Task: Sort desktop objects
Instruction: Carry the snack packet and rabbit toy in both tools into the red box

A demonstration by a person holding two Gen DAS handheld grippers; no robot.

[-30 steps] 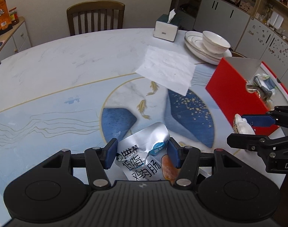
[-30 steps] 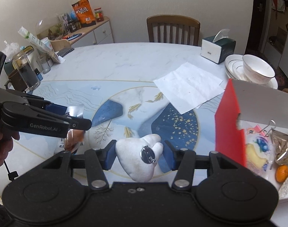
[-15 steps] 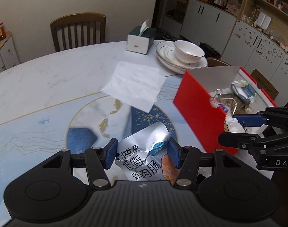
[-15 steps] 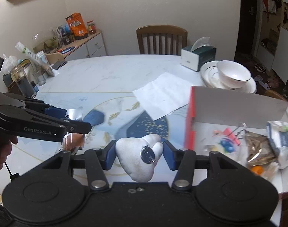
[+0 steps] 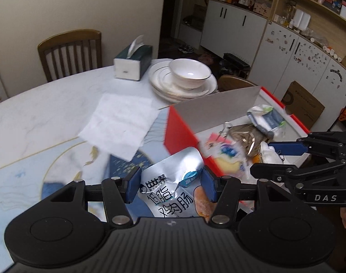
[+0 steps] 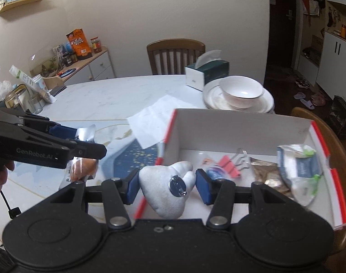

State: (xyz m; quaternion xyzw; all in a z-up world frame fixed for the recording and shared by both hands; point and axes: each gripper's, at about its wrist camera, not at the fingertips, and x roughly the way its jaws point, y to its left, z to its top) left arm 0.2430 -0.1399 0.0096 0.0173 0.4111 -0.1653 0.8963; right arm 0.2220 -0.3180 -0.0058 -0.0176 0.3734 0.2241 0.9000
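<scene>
While several items already lie in the red box [image 6: 318, 134], we hold the last two: our left claw [image 5: 170, 183] clamps a silver snack pouch [image 5: 173, 182] near its wall, our right claw [image 6: 167, 185] grips a white plush [image 6: 166, 188] above its floor; paper [image 5: 120, 122] stays on the worktop [image 5: 36, 113].

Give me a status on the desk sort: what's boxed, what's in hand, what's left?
Done: the red box already holds a pink binder clip, a crumpled packet and other small items.
In hand: the right gripper grips a white plush toy over the box's near edge; the left gripper holds a silver snack pouch beside the box.
Left: both unreleased; a sheet of paper lies on the table.
</scene>
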